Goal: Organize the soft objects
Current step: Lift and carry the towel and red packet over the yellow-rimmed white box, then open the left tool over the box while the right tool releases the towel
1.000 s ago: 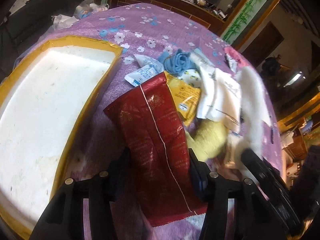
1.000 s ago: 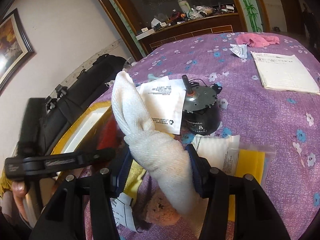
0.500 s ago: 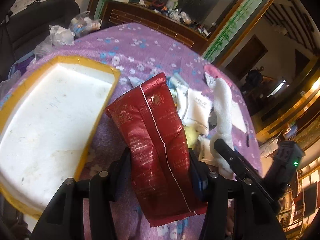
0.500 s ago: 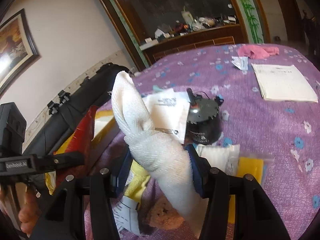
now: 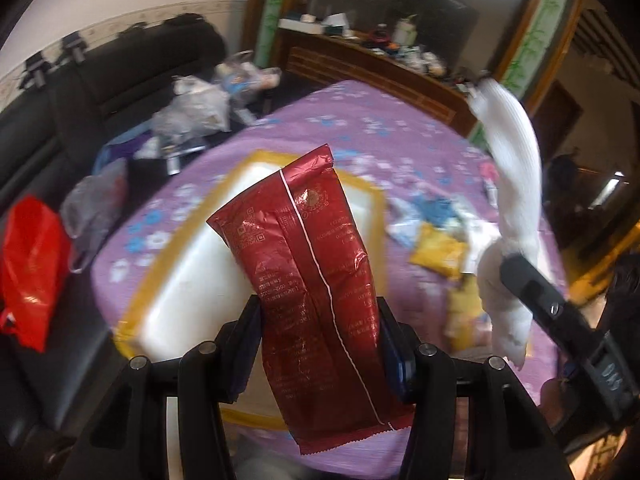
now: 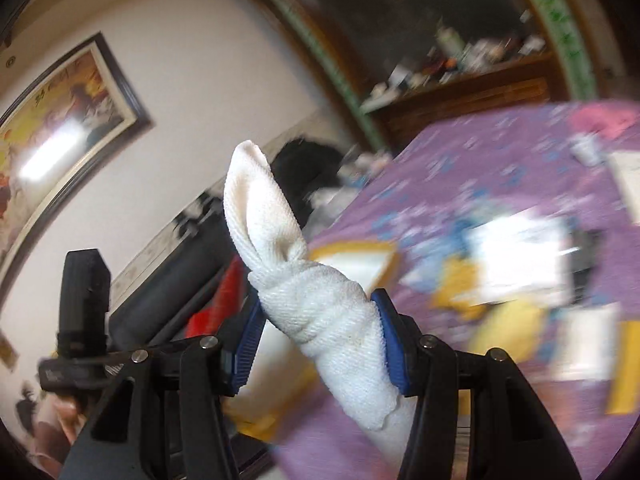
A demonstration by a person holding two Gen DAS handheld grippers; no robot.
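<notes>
A long red foil packet stands up between the jaws of my left gripper, which is shut on it, held in the air above the white foam box with yellow taped rim. My right gripper is shut on a twisted white towel that sticks up and to the left. In the left wrist view the same white towel rises at the right, with the right gripper's black body under it. The foam box shows blurred behind the towel.
A purple flowered cloth covers the table. Yellow, blue and white soft packets lie in a heap to the right of the box. A black sofa with plastic bags and a red bag stands left. A wooden sideboard is behind.
Both grippers have risen and swung left with their loads. The red packet now hangs over the foam box, and the towel has come away from the heap of packets.
</notes>
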